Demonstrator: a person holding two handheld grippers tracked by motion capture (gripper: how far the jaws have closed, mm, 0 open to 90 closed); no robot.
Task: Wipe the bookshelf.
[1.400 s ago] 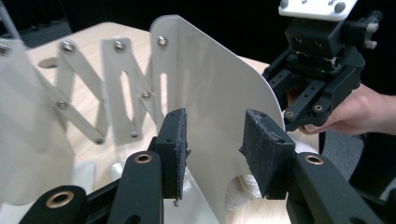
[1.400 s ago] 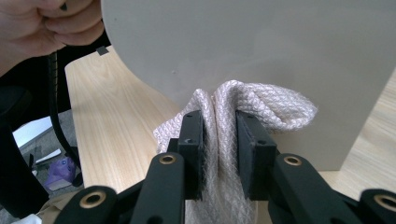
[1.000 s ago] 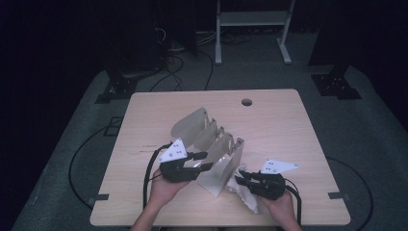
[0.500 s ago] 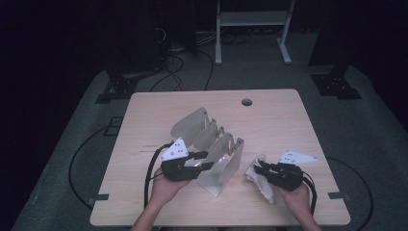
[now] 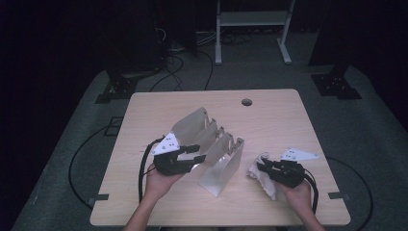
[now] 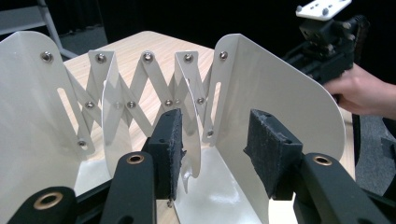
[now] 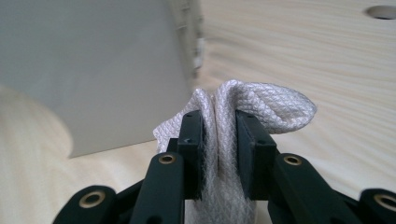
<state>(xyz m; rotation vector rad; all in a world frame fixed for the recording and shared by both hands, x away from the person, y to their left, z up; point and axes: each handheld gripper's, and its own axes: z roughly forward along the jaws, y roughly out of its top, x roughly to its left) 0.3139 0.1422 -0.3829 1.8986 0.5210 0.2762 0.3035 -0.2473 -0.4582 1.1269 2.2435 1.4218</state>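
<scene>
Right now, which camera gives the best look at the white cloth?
The right gripper view: the white cloth sits close up, its woven pattern clear, pinched between the right gripper jaws. The high view shows it as a small crumpled patch on the table beside the folding metal rack.

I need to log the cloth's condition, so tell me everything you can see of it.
The cloth is off-white, woven in a small diamond pattern, and looks soft. It is bunched into folds, pinched between the jaws of the right gripper, and bulges out above them. It sits over the wooden table, right of the metal rack, apart from it.
</scene>
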